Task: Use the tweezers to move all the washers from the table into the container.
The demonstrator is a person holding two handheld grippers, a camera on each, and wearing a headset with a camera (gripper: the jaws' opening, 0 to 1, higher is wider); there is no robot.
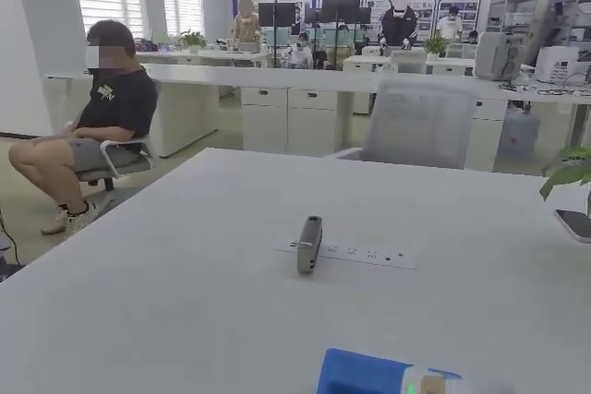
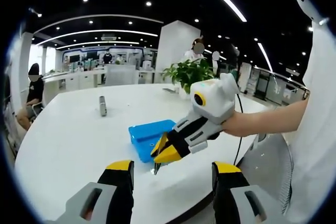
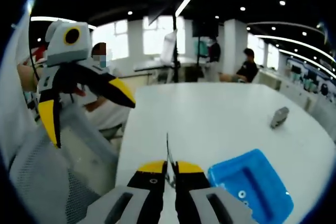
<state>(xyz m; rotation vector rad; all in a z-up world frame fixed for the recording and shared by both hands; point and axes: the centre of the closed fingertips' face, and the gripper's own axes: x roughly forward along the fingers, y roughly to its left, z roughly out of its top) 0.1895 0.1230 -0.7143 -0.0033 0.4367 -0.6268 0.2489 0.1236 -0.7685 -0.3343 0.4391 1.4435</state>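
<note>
Two grippers over a white table [image 3: 210,114]. The right gripper [image 3: 169,167] has its jaws pinched nearly together on a pair of tweezers [image 3: 168,148], whose thin tips stick out forward over the table top. From the left gripper view the tweezer points aim down at the table just beside the near edge of the blue container [image 3: 257,174]; whether they touch the surface I cannot tell. The left gripper [image 2: 173,169] has its jaws spread wide and grips nothing, held near the table's edge, apart from the container. The container is a shallow open tray to the right of the tweezers. A few small pale washers [image 3: 243,195] lie on its floor toward one corner; the count is too small to read. Farther off on the table, a grey plug block [image 1: 308,244] sits on a white power strip [image 1: 369,254].
</note>
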